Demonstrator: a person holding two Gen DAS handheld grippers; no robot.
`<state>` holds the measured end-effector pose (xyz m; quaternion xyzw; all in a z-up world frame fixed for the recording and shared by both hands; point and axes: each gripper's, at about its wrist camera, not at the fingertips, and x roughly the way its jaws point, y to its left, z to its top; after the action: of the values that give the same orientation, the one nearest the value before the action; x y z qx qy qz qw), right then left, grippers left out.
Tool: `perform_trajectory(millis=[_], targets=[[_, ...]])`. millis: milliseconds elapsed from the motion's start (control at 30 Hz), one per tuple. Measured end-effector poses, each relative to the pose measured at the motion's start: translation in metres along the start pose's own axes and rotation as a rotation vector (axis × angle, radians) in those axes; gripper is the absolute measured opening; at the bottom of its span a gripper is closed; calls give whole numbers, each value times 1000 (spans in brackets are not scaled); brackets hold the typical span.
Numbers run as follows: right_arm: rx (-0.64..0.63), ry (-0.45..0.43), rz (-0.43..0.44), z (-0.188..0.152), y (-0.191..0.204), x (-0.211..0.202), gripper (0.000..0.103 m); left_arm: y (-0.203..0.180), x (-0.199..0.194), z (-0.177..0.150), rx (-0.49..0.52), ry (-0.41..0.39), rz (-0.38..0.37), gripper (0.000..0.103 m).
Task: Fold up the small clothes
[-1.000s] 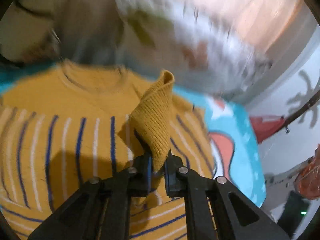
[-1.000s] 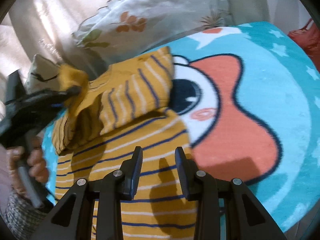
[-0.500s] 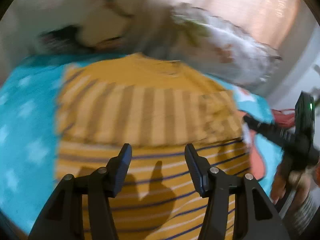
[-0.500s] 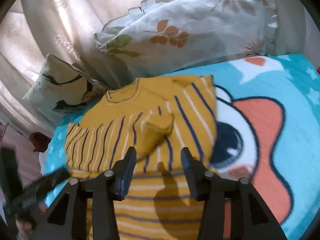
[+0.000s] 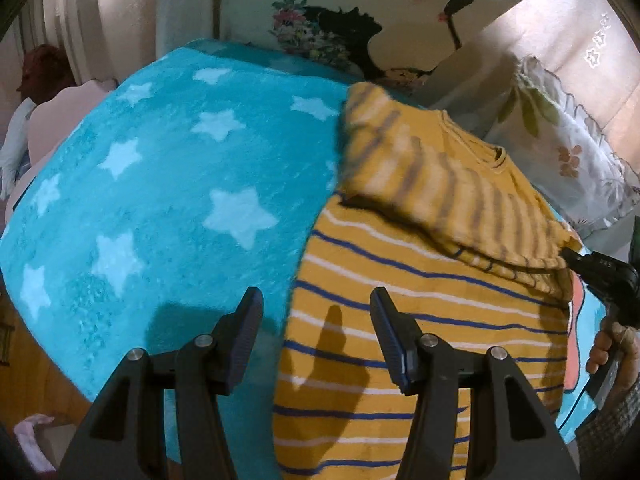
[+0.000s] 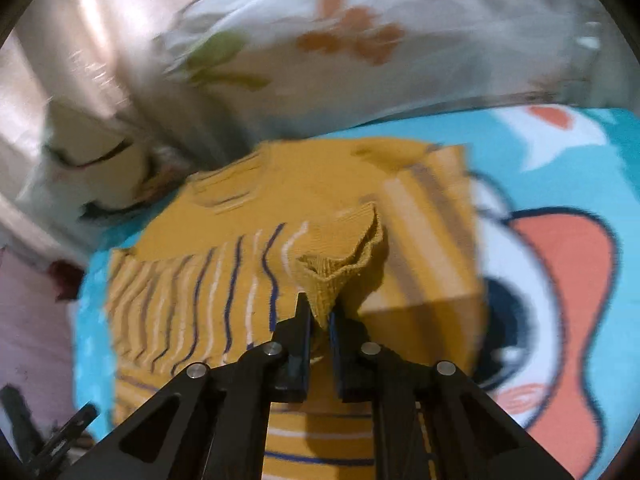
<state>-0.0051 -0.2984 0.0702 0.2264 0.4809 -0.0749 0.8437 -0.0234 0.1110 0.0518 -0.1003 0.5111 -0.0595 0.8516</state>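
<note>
The right tongs [image 6: 320, 312] are closed on a ribbed cuff of the yellow striped sweater [image 6: 224, 280], pinching it between both fingers, with the sleeve lying across the body just ahead. The left tongs [image 5: 316, 324] hang wide open and hold nothing, straddling the sweater's left edge. The sweater lies flat on the turquoise star blanket [image 5: 160, 184], with pillows [image 5: 360, 12] beyond it.

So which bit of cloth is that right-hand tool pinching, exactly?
Start at the turquoise fleece blanket with the cartoon face. On it lies the mustard-yellow knitted jumper with blue and white stripes. The right gripper has its jaws shut on the plain ribbed sleeve cuff, the only unstriped, bunched-up piece.
</note>
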Motion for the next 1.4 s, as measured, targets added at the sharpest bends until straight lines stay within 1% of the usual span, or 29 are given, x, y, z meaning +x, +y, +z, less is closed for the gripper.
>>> perform_trajectory(millis=[33,67,133,167,200,267,333,367,433,500,533,633,733,800,867,900,967,1033,1100,1200,1267,1400], targets=[[-1,-4,-33,1,-5,0,10,-1,3,-2,9,10,9,54],[6,-2,-59,1,-11,1,13,-2,9,-4,19,23,24,54],[37,4,-44,0,-19,-3,16,0,16,-9,16,43,26,54],[39,-9,-33,-2,-20,-9,22,-1,22,-11,19,66,16,54],[25,-25,-40,-5,-19,-17,26,0,23,-15,25,74,14,54],[-2,-50,-60,-12,-17,-31,26,-4,28,-19,52,86,20,54],[-4,-56,-25,-21,-17,-43,26,-7,29,-24,72,95,18,54],[-3,-44,10,-28,-16,-47,26,-8,30,-27,86,102,17,54],[-15,4,74,-43,-15,-49,26,-12,31,-34,118,109,18,54],[-62,79,147,-66,-11,-47,26,-14,30,-43,152,110,26,54],[-82,103,149,-75,-9,-46,26,-14,28,-49,180,107,32,54],[-148,160,85,-103,-11,-44,26,-14,23,-61,234,101,47,54],[-138,205,16,-126,-33,-51,26,-8,15,-76,264,100,49,54],[-121,224,-10,-136,-49,-56,26,-4,11,-82,263,99,52,54],[-107,227,-5,-150,-65,-69,26,0,6,-89,253,105,55,54],[-99,231,-20,-155,-71,-75,29,2,5,-91,246,107,58,54],[-95,253,-98,-161,-81,-79,33,5,0,-94,226,117,59,54],[-55,237,-70,-162,-90,-88,33,6,-5,-95,202,124,56,54],[-35,190,-61,-157,-92,-99,33,5,-17,-95,177,110,45,54],[-50,121,-62,-146,-87,-112,35,-3,-33,-91,163,78,25,55],[-70,91,-50,-137,-78,-115,38,-14,-43,-86,169,53,16,60],[-129,61,-26,-124,-56,-110,39,-39,-51,-76,197,13,7,63]])
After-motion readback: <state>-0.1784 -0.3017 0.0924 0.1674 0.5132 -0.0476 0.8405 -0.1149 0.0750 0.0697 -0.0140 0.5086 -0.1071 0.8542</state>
